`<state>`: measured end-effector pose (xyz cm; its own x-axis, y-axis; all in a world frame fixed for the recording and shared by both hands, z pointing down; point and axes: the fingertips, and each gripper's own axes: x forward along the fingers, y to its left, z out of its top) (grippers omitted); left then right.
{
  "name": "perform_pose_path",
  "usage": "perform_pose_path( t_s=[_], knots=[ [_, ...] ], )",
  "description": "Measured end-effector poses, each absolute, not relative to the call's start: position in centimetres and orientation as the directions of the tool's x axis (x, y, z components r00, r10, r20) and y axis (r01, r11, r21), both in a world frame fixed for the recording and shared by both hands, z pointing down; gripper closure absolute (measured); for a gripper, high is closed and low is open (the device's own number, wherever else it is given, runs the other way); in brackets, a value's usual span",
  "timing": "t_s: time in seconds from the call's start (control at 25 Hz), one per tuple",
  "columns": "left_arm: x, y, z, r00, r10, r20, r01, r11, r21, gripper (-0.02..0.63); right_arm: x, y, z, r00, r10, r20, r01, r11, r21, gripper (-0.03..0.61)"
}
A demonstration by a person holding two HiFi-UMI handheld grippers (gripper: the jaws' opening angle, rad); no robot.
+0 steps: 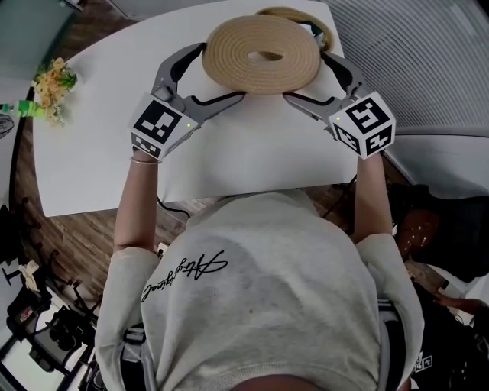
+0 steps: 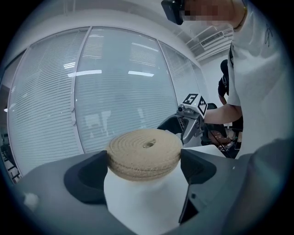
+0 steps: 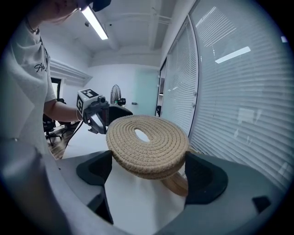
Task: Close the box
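Observation:
A round woven rope lid (image 1: pixel 260 53) with a hole in its middle hangs tilted above the white table (image 1: pixel 99 137). It is held between both grippers. My right gripper (image 1: pixel 306 76) is shut on its right edge, and both pads touch the rim in the right gripper view (image 3: pixel 147 170). My left gripper (image 1: pixel 220 72) stands at its widest, its pads just at the lid's (image 2: pixel 144 153) left rim. The woven box (image 1: pixel 306 19) sits behind the lid and is mostly hidden. Part of the box's rim (image 3: pixel 177 183) shows under the lid.
A small bunch of yellow flowers (image 1: pixel 53 84) stands at the table's far left corner. The table's near edge runs just in front of the person's chest. Window blinds (image 2: pixel 115 92) close off the far side. Camera gear (image 1: pixel 46 321) lies on the wooden floor at the left.

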<state>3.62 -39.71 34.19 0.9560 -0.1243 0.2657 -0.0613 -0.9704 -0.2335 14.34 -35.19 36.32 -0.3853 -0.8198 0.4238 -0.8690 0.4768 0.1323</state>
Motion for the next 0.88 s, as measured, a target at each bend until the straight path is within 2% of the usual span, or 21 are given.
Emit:
perform_pose_path(
  t_s=[0.6,0.88],
  knots=[
    [9.7,-40.2,31.9,0.970,-0.027,0.243,0.027,-0.975,-0.218,0.135,19.9,-34.5,33.5,-0.295,-0.869,0.398,-0.909,0.384,0.165,0.081],
    [12.1,-41.0,31.7,0.962,0.011,0.272,0.072,-0.973,-0.218,0.135,22.3,-34.7,33.0,-0.267,-0.883,0.386,-0.926,0.346,0.152,0.081]
  ],
)
